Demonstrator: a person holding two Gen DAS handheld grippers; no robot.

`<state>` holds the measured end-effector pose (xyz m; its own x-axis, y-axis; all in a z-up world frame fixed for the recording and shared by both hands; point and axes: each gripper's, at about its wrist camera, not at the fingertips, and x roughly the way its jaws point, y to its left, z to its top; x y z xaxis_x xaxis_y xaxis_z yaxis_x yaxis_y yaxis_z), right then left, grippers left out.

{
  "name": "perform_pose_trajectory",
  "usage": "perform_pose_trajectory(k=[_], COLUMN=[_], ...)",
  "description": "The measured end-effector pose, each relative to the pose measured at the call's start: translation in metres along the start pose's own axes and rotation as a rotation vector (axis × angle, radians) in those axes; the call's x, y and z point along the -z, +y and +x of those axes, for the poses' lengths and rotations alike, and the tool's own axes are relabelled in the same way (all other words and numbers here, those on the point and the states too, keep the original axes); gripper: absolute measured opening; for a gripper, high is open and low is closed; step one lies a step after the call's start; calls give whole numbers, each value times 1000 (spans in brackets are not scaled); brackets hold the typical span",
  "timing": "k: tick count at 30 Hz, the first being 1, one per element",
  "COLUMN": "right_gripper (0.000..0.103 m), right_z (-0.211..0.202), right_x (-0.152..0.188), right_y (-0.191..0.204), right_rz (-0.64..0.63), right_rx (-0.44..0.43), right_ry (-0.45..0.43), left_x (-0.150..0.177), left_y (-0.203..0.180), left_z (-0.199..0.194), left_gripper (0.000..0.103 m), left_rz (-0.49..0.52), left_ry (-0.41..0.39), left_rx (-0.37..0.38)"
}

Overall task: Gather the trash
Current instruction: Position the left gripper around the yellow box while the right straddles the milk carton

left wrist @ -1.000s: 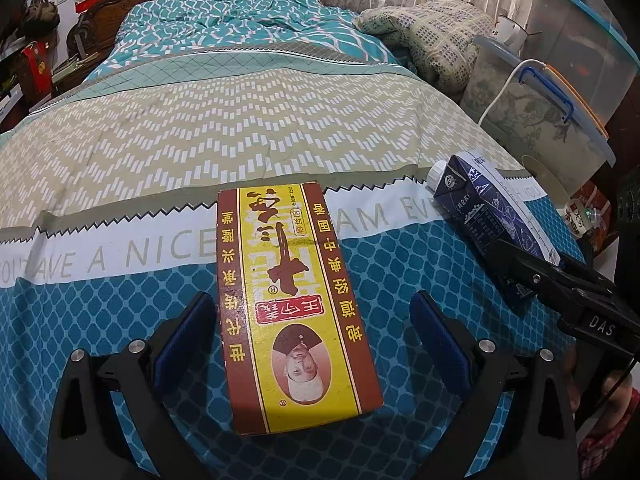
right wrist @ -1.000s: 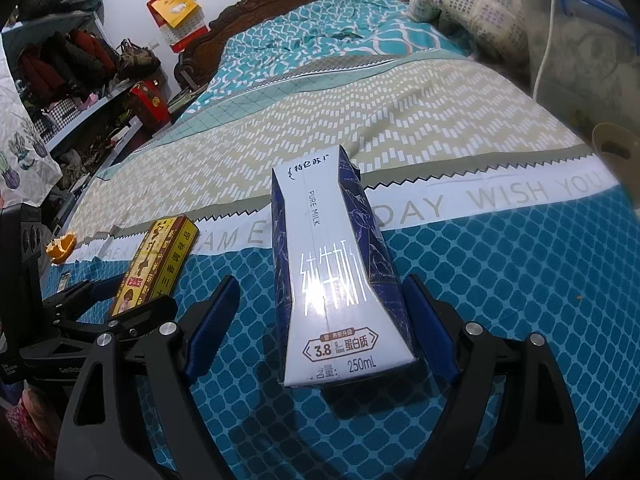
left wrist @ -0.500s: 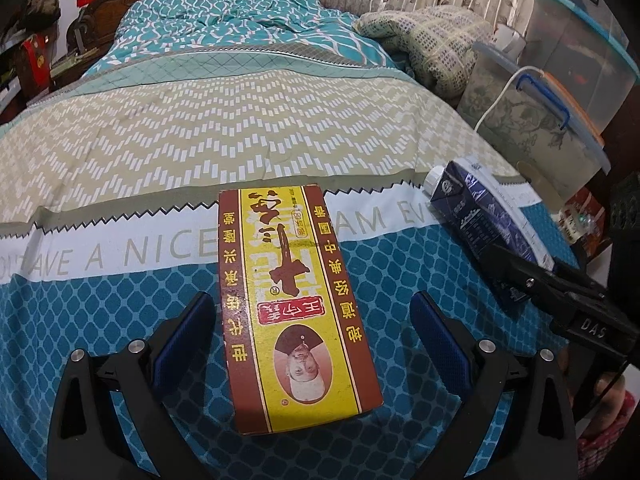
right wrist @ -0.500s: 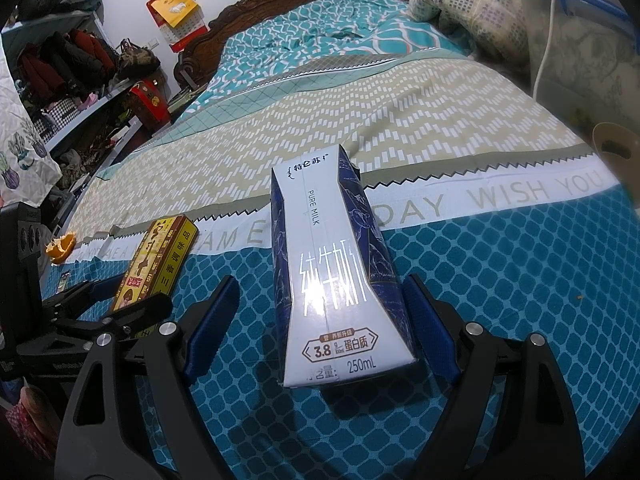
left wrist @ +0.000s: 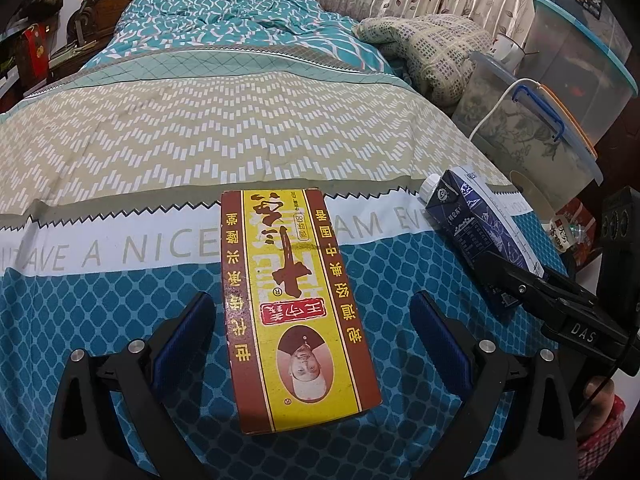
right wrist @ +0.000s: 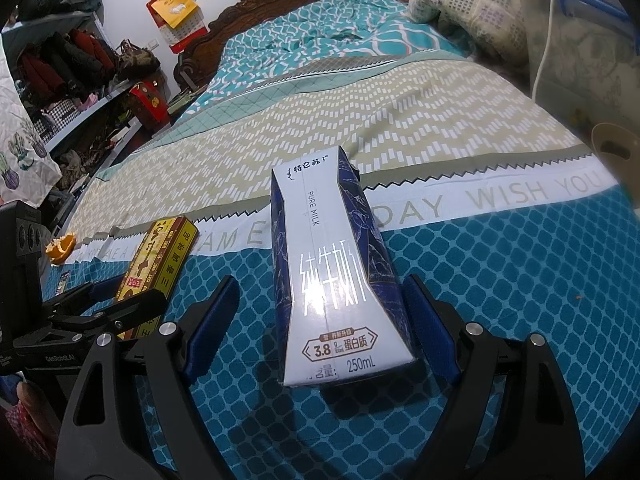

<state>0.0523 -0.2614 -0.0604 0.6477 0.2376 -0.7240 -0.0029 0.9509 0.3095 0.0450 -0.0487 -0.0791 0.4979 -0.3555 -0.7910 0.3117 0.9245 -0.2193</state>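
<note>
A yellow and brown seasoning box [left wrist: 294,300] lies flat on the bed. My left gripper [left wrist: 312,340] is open, its blue pads on either side of the box's near end, not touching. A dark blue and white 250 mL milk carton [right wrist: 334,284] lies flat to the right. My right gripper [right wrist: 324,320] is open with its pads astride the carton's near end; the right pad is very close to it. The carton [left wrist: 480,228] and the right gripper also show in the left wrist view. The box [right wrist: 156,264] shows in the right wrist view.
The bed has a teal and beige quilt [left wrist: 200,128]. An orange peel [right wrist: 60,246] lies at the bed's left edge. Plastic storage bins [left wrist: 532,120] and a folded blanket [left wrist: 432,44] stand to the right. Shelves with clothes [right wrist: 60,68] are on the left.
Both grippers have stayed open around their items. The left wrist view shifted slightly; the box and carton have not moved.
</note>
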Motion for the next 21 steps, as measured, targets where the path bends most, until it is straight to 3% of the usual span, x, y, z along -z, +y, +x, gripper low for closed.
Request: perform_pose_trajectory(k=[21], right_gripper=[84], right_z=[5], right_x=[-2], right_y=[2], right_rz=[-7], right_rx=[6], right_ry=[21], left_x=[1], left_y=[-6], left_z=[4], left_gripper=[94], left_rz=[42], left_ry=[11], left_rx=[-48])
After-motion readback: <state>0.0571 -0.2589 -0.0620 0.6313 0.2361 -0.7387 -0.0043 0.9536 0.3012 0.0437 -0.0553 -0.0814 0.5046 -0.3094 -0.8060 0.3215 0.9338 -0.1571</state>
